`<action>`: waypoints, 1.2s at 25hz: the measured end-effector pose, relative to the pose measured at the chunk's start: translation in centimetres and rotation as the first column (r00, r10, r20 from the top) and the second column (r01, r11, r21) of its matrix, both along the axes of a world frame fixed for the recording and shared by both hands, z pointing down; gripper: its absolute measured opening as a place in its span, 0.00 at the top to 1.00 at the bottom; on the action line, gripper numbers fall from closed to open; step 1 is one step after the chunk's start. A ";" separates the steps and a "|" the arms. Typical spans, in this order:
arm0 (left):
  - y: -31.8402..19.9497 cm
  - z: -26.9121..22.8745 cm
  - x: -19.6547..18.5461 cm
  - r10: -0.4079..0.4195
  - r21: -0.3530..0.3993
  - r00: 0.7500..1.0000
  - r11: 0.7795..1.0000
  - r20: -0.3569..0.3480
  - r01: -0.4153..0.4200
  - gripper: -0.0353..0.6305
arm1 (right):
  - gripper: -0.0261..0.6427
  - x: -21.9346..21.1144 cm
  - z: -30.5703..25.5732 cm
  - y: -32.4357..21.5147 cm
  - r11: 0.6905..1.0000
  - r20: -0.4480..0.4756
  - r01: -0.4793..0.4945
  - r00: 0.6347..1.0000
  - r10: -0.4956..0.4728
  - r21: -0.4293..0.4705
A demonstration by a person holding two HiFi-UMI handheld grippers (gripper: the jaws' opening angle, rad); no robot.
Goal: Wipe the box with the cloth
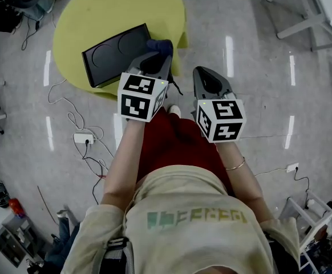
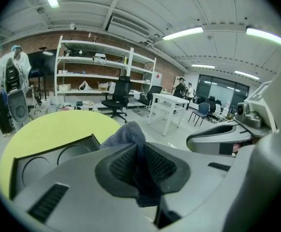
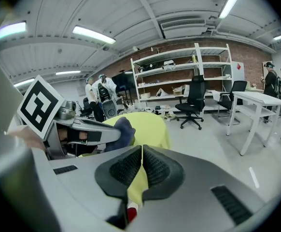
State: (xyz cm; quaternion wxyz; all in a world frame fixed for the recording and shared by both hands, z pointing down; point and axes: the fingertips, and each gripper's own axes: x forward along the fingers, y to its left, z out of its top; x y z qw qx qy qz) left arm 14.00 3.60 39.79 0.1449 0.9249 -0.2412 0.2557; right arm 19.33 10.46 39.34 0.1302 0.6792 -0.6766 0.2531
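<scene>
A flat black box (image 1: 116,55) with two round outlines on its lid lies on the round yellow-green table (image 1: 97,7). My left gripper (image 1: 157,55) is shut on a dark blue cloth (image 1: 161,46), which bunches out past the jaws just off the box's right end. The left gripper view shows the cloth (image 2: 126,134) pinched between the pads, with the box (image 2: 49,161) at lower left. My right gripper (image 1: 210,80) hangs over the floor to the right of the table, jaws shut with nothing between them. The right gripper view shows the cloth (image 3: 122,129) at left.
A power strip (image 1: 84,137) and loose cables lie on the grey floor left of me. White desks (image 1: 317,7) stand at the upper right. Shelving (image 2: 97,74), office chairs (image 2: 120,94) and several people stand farther off in the room.
</scene>
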 end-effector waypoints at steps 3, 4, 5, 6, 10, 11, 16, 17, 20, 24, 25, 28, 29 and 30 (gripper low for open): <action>0.2 -1.8 0.7 -0.011 0.021 0.997 1.000 -0.071 0.013 0.86 | 0.90 0.7 -1.1 0.2 0.999 -0.006 0.001 1.000 -0.001 0.033; 0.3 -2.4 0.9 -0.017 0.031 0.995 0.999 -0.095 0.020 0.86 | 0.90 1.0 -1.5 0.2 0.999 -0.008 0.002 1.000 -0.002 0.047; 0.3 -3.1 0.9 -0.025 0.045 0.993 0.999 -0.119 0.030 0.86 | 0.90 1.2 -2.0 0.1 0.998 -0.010 0.004 1.000 -0.003 0.064; 0.2 -3.9 0.9 -0.033 0.064 0.989 0.997 -0.141 0.043 0.86 | 0.90 1.5 -2.5 -0.1 0.997 -0.011 0.008 1.000 -0.007 0.083; 0.8 -6.9 -0.2 -0.067 0.139 0.976 0.986 -0.206 0.097 0.86 | 0.90 1.8 -5.4 -0.1 0.987 -0.007 0.025 1.000 -0.024 0.157; 1.1 -7.6 -0.6 -0.075 0.151 0.973 0.983 -0.217 0.109 0.86 | 0.90 1.8 -6.1 0.0 0.985 -0.004 0.028 1.000 -0.028 0.172; 0.8 -10.7 -3.3 -0.134 0.213 0.960 0.959 -0.246 0.189 0.86 | 0.90 0.8 -9.2 -1.1 0.965 0.003 0.079 0.997 -0.082 0.248; 0.5 -11.2 -4.0 -0.150 0.224 0.957 0.952 -0.249 0.207 0.86 | 0.90 0.4 -9.6 -1.6 0.960 0.002 0.095 0.995 -0.099 0.263; 0.0 -12.4 -6.1 -0.199 0.234 0.945 0.936 -0.260 0.262 0.86 | 0.90 -0.8 -10.7 -2.6 0.948 -0.001 0.135 0.990 -0.141 0.288; 0.1 -14.1 -9.1 -0.256 0.247 0.926 0.913 -0.277 0.326 0.86 | 0.90 -2.8 -12.0 -2.9 0.934 -0.013 0.181 0.982 -0.186 0.308; 0.1 -14.5 -10.0 -0.270 0.254 0.921 0.905 -0.281 0.343 0.86 | 0.90 -3.4 -12.3 -3.1 0.929 -0.017 0.194 0.980 -0.199 0.317; 0.3 -15.1 -12.6 -0.307 0.271 0.908 0.883 -0.285 0.383 0.86 | 0.90 -5.0 -13.1 -3.3 0.911 -0.030 0.231 0.972 -0.235 0.342; 0.6 -15.1 -13.3 -0.318 0.275 0.905 0.877 -0.284 0.394 0.86 | 0.90 -5.6 -13.4 -3.2 0.905 -0.033 0.241 0.969 -0.245 0.351; 0.8 -15.1 -14.1 -0.328 0.276 0.901 0.872 -0.284 0.405 0.86 | 0.90 -6.1 -13.6 -3.1 0.899 -0.034 0.249 0.967 -0.254 0.360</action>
